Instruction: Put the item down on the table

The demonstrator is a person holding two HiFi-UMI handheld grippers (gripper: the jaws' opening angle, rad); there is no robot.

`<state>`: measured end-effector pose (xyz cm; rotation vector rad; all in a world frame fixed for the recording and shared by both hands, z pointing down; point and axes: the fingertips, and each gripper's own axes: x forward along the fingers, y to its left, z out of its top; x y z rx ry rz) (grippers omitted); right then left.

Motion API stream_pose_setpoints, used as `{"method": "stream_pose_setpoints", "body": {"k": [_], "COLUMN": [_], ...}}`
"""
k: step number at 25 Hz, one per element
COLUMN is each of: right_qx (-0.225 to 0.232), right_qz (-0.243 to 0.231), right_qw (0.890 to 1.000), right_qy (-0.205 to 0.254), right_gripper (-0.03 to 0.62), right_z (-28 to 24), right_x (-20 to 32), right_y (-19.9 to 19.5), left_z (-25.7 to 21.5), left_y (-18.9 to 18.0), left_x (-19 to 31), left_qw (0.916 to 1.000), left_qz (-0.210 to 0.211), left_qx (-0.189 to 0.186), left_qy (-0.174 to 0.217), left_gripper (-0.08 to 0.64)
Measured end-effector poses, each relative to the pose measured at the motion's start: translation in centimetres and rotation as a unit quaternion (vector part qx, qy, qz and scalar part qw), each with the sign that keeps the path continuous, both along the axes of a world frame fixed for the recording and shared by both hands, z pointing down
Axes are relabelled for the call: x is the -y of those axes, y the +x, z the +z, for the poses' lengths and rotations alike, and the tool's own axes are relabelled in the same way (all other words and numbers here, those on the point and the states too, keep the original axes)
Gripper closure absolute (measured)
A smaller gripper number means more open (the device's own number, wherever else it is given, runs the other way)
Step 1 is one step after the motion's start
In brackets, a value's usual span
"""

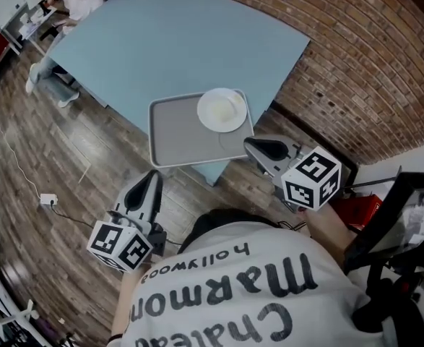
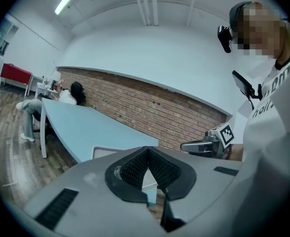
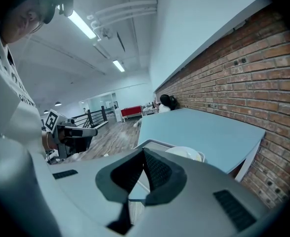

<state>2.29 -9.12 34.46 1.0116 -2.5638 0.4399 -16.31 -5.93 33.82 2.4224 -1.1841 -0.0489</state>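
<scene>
While I hold both tools back from the worktop (image 1: pixel 175 42), neither has hold of anything. The left tool (image 1: pixel 152 178) hangs over the wood floor (image 1: pixel 38 150), short of the worktop's near edge, and in its own view the two ribbed pads meet at the tips with nothing between them. The right tool (image 1: pixel 261 147) sits just off the near right corner of the worktop, beside the brick wall (image 1: pixel 356 71); its pads are likewise drawn together at the tips and it is empty.

The white plate (image 1: pixel 222 110) lies on a grey tray (image 1: pixel 183 136), in the tray's far right corner and reaching out to its rim. The tray rests at the near corner of the worktop, and the right tool's tip is close to the tray's near right corner without touching it. The left tool is farther off, well apart from the tray.

At the far left corner of the worktop a seated person (image 1: pixel 78 2) is visible. A small white box (image 1: pixel 48 199) with a cable lies on the floor to the left.
</scene>
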Motion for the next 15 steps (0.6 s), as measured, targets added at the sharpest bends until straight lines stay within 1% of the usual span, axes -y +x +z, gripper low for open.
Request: {"method": "stream_pose_setpoints", "body": {"k": [3,6,9,15], "right_qx": [-0.002,-0.012,-0.024,-0.018], "right_qz": [-0.003,-0.014,-0.02,-0.023], "right_qw": [1.0,1.0,0.999,0.999], "right_qy": [0.001,0.009,0.013,0.014], "right_gripper": [0.583,0.583,0.583,0.583], "right_z": [-0.2,-0.2,0.1,-0.1], "right_x": [-0.4,-0.7,-1.1,-1.4], "right_y": [0.2,0.0,-0.3,-0.9], "left_z": [0.3,0.4,0.4,0.4], "left_y": [0.2,0.9,1.2,0.5], "left_x": [-0.1,-0.2,-0.4,-0.9], "left_qw": [0.9999,0.9999,0.9998,0.9998], "left_qz": [-0.003,0.004,0.005,0.003], "left_qx": [-0.015,-0.012,-0.018,-0.016], "left_qy": [-0.007,-0.004,-0.009,-0.014], "left_gripper": [0.554,0.554,0.554,0.554]}}
